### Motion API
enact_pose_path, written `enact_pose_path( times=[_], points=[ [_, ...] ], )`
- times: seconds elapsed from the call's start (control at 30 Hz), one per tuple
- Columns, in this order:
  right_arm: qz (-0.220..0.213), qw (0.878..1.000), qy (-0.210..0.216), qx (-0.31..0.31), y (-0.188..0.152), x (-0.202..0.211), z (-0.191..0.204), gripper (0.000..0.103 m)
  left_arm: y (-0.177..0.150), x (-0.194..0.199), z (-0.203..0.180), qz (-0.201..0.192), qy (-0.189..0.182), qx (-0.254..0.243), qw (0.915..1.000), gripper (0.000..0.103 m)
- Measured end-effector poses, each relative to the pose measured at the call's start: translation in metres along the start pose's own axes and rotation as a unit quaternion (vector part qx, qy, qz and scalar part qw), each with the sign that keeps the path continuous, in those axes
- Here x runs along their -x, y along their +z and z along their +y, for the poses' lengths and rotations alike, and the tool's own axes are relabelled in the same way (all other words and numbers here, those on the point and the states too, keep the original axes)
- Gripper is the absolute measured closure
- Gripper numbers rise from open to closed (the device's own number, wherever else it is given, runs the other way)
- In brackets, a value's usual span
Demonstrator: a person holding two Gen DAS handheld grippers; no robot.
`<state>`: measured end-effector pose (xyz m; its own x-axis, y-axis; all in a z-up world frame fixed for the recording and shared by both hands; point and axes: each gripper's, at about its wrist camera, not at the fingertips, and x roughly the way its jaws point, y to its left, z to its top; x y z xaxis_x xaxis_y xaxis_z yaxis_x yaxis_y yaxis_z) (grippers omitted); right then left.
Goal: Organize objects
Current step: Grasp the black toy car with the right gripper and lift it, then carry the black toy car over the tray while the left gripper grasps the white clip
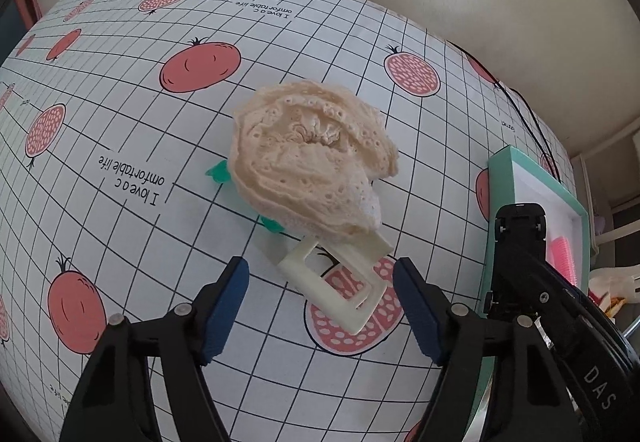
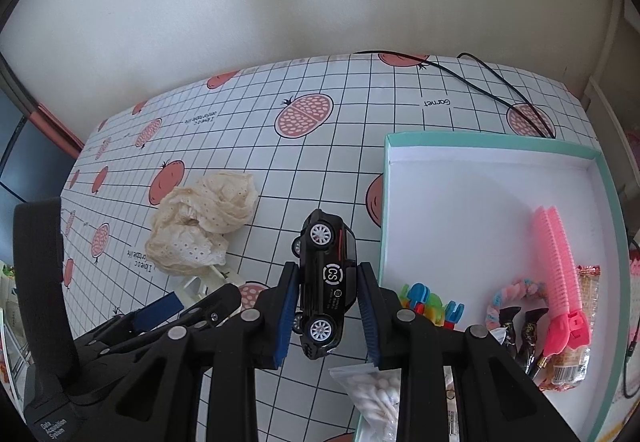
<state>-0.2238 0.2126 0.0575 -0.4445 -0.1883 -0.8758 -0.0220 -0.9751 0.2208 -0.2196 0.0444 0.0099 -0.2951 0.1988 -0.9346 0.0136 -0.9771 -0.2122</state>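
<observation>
The teal-walled box [image 2: 500,140] with its white floor serves as the landmark here. Inside it, toward the near right corner, lie a pink comb-like clip [image 2: 560,274], a pastel twisted loop [image 2: 516,296], a cluster of bright plastic clips [image 2: 430,304], some dark wrapped sweets [image 2: 524,338] and a snack packet [image 2: 576,362] (partly hidden under the pink clip). A clear bag of cotton swabs [image 2: 376,398] sits at the box's near left corner; whether it is wholly inside cannot be told.

Just left of the box, the right gripper [image 2: 327,312] holds the black toy car [image 2: 326,282] above the tablecloth [image 2: 360,162], its jaws closed against roof and underside, the car turned on its side.

Farther left of the box, the left gripper [image 1: 320,306] hovers with jaws wide apart, gripping nothing. A cream square frame [image 1: 340,286] lies between its fingers, touching the crumpled lace cloth [image 1: 308,162] beyond it. Green bits [image 1: 218,172] peek from under the cloth.
</observation>
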Motion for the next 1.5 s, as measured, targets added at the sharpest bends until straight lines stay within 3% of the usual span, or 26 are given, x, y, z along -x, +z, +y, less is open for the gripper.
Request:
enact_pose_path(
  times=[0.13,0.7,0.73,0.77,1.1,1.5],
  points=[
    [0.001,1.000,0.000,0.000,0.000,0.000,0.000,0.072,-0.001,-0.001,-0.002,0.004,-0.003,-0.005,1.0000,0.042],
    [-0.011,1.000,0.013,0.001,0.001,0.015,-0.003,0.072,0.000,0.006,-0.005,0.002,0.012,-0.026,0.9996,0.044],
    [-0.013,1.000,0.014,0.000,0.001,0.016,-0.004,0.072,0.000,0.007,-0.005,0.002,0.012,-0.026,0.9996,0.058],
    [-0.013,1.000,0.015,-0.001,0.001,0.017,-0.005,0.072,0.000,0.007,-0.006,0.005,0.012,-0.025,0.9996,0.061],
    [-0.017,1.000,0.019,-0.003,0.002,0.021,-0.008,0.072,-0.001,0.010,-0.005,0.007,0.009,-0.021,0.9997,0.065],
    [-0.028,0.999,0.023,0.000,0.004,0.030,-0.008,0.072,0.008,0.040,-0.001,-0.017,-0.015,-0.011,0.9997,0.068]
  ],
)
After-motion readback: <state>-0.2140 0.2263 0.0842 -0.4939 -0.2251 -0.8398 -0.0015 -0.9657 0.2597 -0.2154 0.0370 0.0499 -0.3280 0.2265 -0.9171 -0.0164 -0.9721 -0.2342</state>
